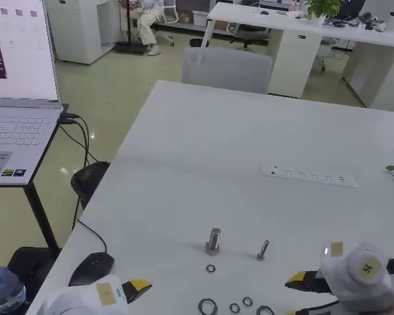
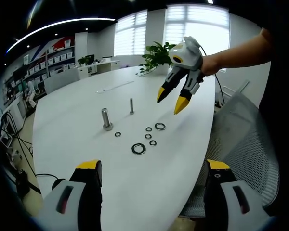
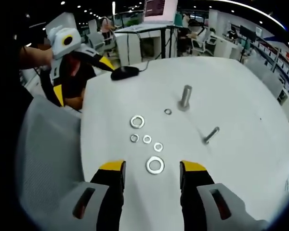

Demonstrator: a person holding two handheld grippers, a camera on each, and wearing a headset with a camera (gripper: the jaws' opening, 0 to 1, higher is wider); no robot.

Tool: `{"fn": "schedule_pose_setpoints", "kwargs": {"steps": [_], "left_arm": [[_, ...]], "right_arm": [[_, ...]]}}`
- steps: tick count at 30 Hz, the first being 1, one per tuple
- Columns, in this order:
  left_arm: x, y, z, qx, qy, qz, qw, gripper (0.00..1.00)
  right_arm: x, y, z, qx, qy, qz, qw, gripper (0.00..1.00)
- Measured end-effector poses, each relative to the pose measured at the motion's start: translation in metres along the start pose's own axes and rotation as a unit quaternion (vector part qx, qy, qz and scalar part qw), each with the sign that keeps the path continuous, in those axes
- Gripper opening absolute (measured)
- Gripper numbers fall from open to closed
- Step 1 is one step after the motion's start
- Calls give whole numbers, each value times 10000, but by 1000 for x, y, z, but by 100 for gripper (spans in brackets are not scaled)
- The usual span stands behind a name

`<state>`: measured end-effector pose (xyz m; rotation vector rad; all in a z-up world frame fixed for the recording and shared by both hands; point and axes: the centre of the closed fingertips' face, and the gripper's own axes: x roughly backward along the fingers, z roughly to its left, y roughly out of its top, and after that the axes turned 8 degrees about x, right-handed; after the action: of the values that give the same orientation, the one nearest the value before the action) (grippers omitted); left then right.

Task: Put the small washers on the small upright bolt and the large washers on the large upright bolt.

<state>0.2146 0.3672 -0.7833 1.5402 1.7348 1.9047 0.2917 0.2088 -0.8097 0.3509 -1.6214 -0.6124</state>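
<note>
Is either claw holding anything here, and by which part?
Nothing is held. The left claw and right claw are both open and empty; the washers lie loose on the table.

Two bolts are standing up: one big bolt (image 3: 185,97) and one small bolt (image 3: 211,135) near it. Six washers are lying near the big bolt: two big washers (image 3: 137,121) (image 3: 155,165) and four small washers (image 3: 168,111) (image 3: 134,138) (image 3: 147,139) (image 3: 158,147), one sitting just beside the big bolt.
</note>
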Motion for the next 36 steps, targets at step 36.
{"fn": "schedule_pose_setpoints", "kwargs": {"steps": [36], "left_arm": [[-22,-8,10,63,44,353,9993,96]], "right_arm": [[-64,-4,-14,1066,648,1059,9865,33]]}}
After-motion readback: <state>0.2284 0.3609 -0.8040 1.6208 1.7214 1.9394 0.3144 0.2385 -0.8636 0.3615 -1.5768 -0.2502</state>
